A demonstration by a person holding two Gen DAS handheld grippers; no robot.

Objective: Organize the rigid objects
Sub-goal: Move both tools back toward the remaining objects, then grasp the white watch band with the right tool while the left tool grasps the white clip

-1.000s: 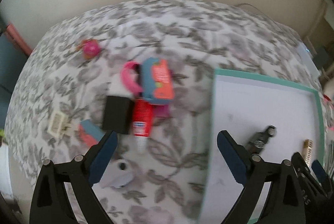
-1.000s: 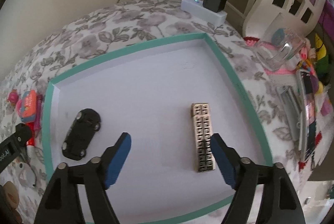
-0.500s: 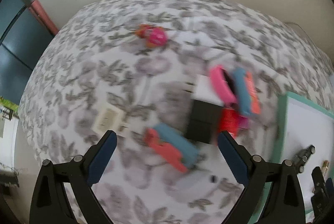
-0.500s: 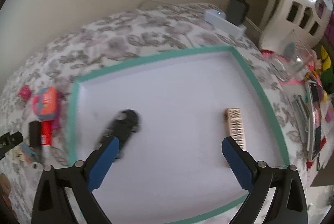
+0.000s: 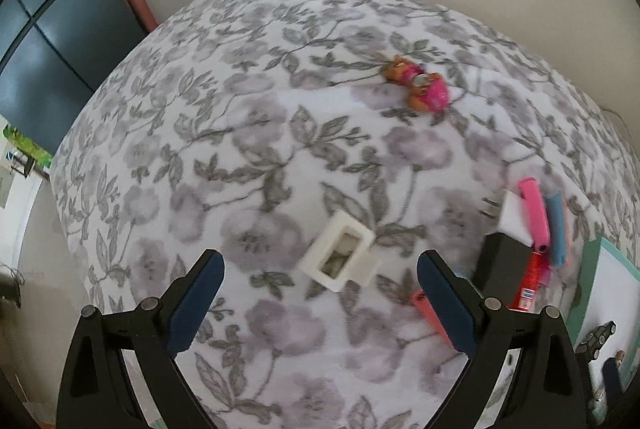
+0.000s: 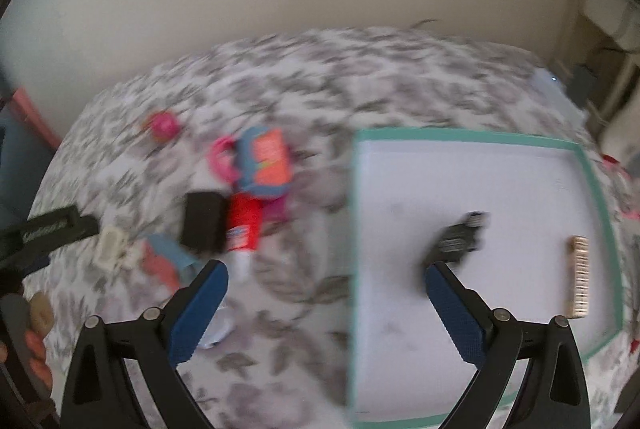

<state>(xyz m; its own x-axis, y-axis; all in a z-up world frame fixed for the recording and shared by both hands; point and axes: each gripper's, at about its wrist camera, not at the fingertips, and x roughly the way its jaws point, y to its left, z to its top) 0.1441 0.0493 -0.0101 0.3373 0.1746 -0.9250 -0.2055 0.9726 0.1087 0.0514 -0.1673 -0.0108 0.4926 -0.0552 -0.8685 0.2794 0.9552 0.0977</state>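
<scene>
My left gripper is open and points down at the flowered bedspread. A white rectangular frame piece lies just ahead of its fingertips, untouched. My right gripper is open and empty above the left rim of the teal-edged white tray. In the tray lie a black toy car and a tan ridged block. Left of the tray sits a blurred pile: a black box, a red tube and a blue-and-orange pouch.
A pink and orange toy lies alone farther back on the spread. A salmon and blue piece sits by the left gripper's right finger. The right wrist view shows a hand at lower left. A wall runs behind the bed.
Both grippers have swung left. The left one went from the pile and tray edge to over the white frame piece. The right one left the tray's middle and its jaws widened.
</scene>
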